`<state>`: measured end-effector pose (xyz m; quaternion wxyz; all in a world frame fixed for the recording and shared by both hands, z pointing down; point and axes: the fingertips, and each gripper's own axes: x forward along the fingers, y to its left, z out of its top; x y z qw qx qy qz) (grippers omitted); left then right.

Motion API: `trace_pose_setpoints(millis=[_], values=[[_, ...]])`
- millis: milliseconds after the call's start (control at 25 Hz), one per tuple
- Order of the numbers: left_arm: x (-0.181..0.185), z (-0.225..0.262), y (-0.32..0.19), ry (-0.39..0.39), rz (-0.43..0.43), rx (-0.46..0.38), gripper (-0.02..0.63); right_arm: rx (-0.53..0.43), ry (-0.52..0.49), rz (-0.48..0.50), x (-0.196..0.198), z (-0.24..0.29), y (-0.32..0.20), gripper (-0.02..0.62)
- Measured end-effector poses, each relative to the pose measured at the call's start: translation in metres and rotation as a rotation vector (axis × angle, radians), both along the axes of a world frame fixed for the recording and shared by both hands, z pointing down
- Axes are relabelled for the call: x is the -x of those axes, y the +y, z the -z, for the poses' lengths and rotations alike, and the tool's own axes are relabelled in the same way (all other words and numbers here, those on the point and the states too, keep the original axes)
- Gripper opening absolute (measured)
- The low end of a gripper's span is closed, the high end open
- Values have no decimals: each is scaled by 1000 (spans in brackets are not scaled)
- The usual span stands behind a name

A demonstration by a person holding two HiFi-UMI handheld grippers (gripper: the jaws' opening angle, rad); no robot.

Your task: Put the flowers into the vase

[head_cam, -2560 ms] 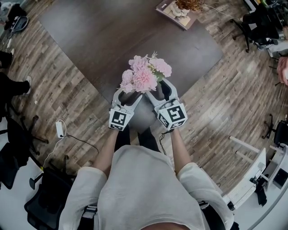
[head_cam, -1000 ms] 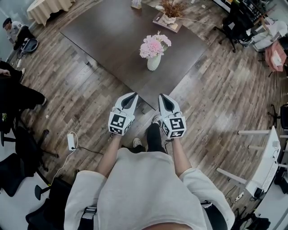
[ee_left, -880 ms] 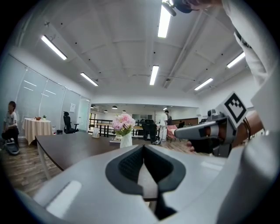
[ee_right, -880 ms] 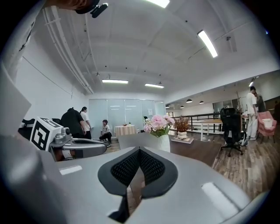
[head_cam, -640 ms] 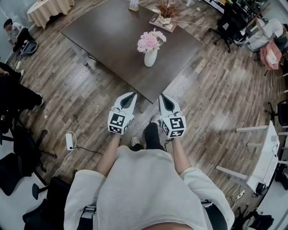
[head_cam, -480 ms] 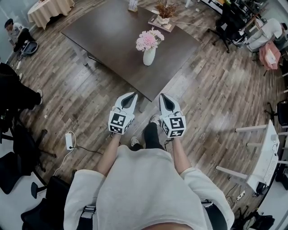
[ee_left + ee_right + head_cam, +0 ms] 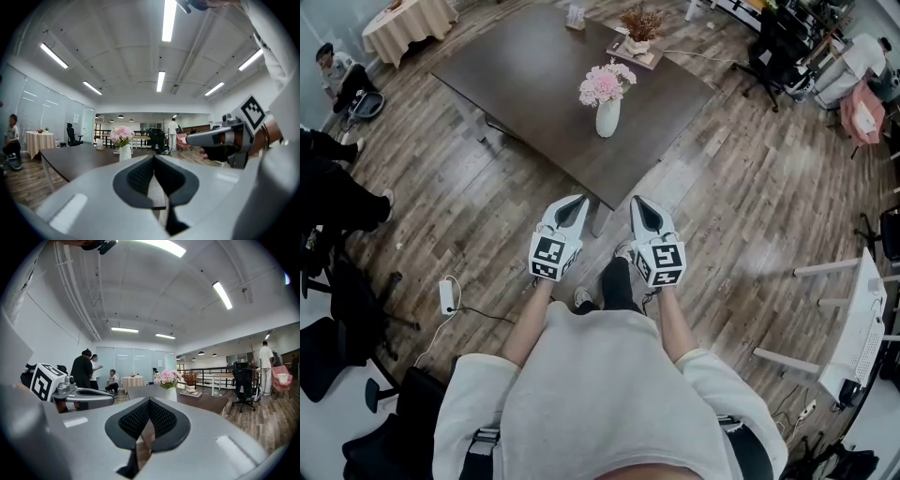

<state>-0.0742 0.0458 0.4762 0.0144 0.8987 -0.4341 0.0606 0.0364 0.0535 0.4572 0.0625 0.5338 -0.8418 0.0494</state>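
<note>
The pink flowers [image 7: 602, 84] stand in the white vase [image 7: 607, 118] on the dark table [image 7: 525, 75], well ahead of me. Both gripper views show them far off: flowers [image 7: 121, 134] and vase [image 7: 124, 153] in the left gripper view, flowers [image 7: 168, 377] and vase [image 7: 172, 393] in the right gripper view. My left gripper [image 7: 577, 201] and right gripper [image 7: 637, 202] are held side by side over the wooden floor, short of the table's near corner. Both are shut with nothing between the jaws.
A second dried-flower pot [image 7: 639, 26] sits on a book at the table's far side. Office chairs [image 7: 773, 47] stand at the back right, a power strip [image 7: 447, 295] with cable lies on the floor left. People [image 7: 86, 371] stand by a far round table.
I have backed away from the table: the vase with flowers now sits farther off and higher in the head view. Both grippers stay shut and empty, held side by side.
</note>
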Motion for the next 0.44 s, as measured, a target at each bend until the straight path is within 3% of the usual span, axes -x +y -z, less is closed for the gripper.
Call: trace_pose_setpoints(millis=[440], values=[[-7,1,-3,-9,-6,2,9,-3,6,-4,-8,4,-3,-5]])
